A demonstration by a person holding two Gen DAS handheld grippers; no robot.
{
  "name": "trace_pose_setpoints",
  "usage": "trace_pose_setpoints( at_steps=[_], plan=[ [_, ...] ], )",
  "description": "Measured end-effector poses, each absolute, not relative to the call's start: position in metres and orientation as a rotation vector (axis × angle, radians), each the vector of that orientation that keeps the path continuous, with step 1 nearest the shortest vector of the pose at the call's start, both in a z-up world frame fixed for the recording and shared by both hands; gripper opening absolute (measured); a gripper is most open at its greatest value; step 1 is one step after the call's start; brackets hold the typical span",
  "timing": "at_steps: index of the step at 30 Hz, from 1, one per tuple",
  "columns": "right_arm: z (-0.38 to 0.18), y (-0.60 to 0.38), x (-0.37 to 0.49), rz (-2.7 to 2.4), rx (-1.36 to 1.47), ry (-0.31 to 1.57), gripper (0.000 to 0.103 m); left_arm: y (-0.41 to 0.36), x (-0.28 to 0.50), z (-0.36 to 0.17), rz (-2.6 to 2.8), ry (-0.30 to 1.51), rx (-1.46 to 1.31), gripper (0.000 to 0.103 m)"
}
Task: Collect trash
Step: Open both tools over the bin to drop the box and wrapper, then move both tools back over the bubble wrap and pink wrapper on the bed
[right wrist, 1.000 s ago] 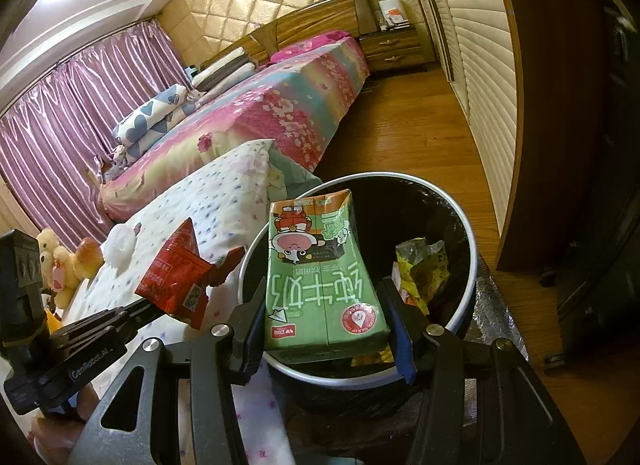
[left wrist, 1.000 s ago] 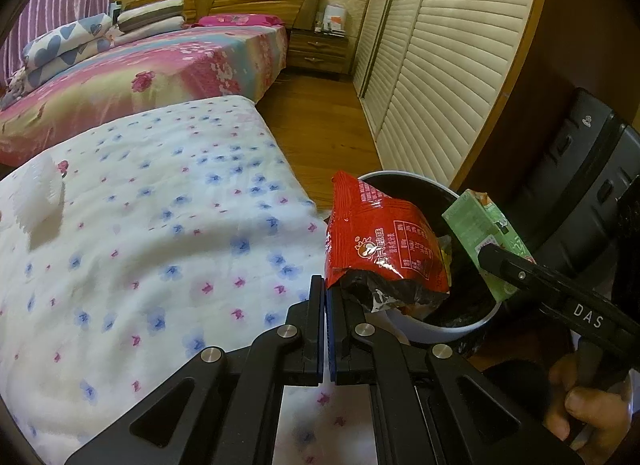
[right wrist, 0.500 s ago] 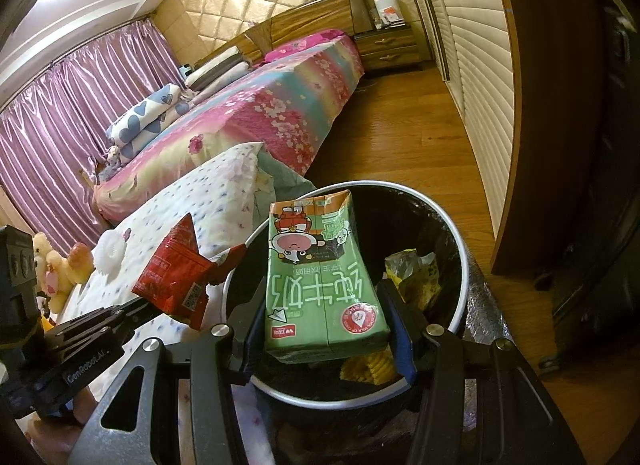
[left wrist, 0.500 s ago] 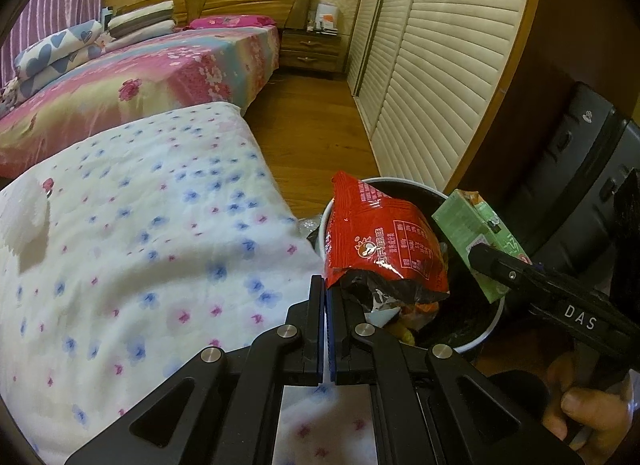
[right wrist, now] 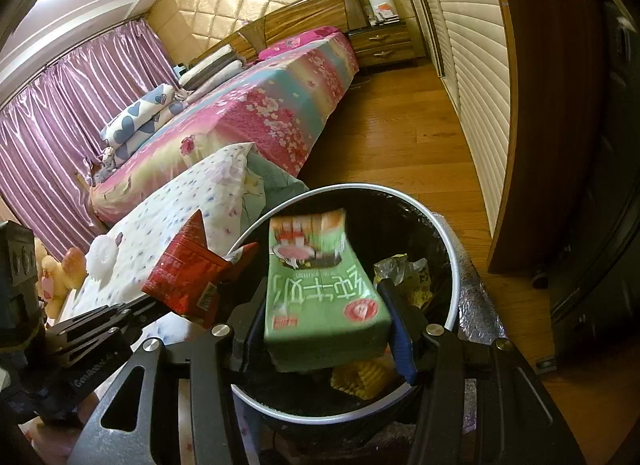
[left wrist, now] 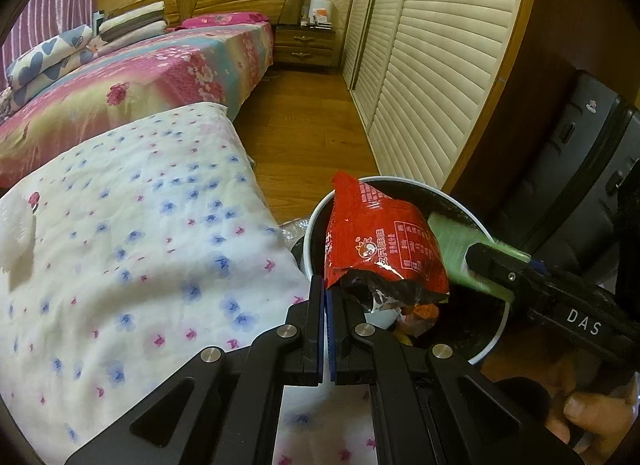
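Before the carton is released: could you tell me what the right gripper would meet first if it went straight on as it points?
Probably the trash bin: the right gripper with its green carton points into the bin's black-lined interior.
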State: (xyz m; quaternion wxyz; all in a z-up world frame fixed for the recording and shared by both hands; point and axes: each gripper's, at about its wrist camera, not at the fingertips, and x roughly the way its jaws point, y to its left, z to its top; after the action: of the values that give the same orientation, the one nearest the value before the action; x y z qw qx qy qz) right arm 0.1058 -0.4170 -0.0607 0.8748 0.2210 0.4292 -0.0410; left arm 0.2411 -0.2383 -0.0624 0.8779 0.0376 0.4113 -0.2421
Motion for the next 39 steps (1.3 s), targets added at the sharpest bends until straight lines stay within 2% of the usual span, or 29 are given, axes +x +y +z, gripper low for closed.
trace_pose_setpoints(
  at_steps=[10,13,15,17,23,26,28,31,39],
  plan=[
    [-0.064,-0.419,0.107,-0.086,0.453,0.905,0.050,-0.243,0.245,-0.065,-0.507,0.869,0.077,0.000],
    [-0.063,-0.422,0.107,-0.093,0.474,0.898,0.053,-0.245,0.248,-0.065,-0.516,0.883,0.071,0.005],
    [-0.062,-0.426,0.107,-0.107,0.494,0.892,0.053,-0.245,0.249,-0.065,-0.513,0.887,0.065,0.020],
    [-0.058,-0.429,0.107,-0.119,0.502,0.882,0.053,-0.242,0.247,-0.062,-0.505,0.868,0.060,0.028],
    [-0.049,-0.428,0.107,-0.117,0.493,0.862,0.056,-0.228,0.239,-0.061,-0.491,0.859,0.046,0.029],
    [-0.048,-0.423,0.107,-0.112,0.489,0.858,0.063,-0.217,0.236,-0.063,-0.473,0.864,0.033,0.036],
    [-0.047,-0.419,0.106,-0.107,0.489,0.855,0.076,-0.207,0.233,-0.063,-0.455,0.863,0.023,0.041],
    [-0.046,-0.411,0.105,-0.091,0.497,0.851,0.086,-0.190,0.227,-0.064,-0.432,0.863,0.008,0.047],
    [-0.045,-0.376,0.112,-0.015,0.484,0.875,0.087,-0.134,0.212,-0.064,-0.332,0.866,-0.051,0.053]
  ],
)
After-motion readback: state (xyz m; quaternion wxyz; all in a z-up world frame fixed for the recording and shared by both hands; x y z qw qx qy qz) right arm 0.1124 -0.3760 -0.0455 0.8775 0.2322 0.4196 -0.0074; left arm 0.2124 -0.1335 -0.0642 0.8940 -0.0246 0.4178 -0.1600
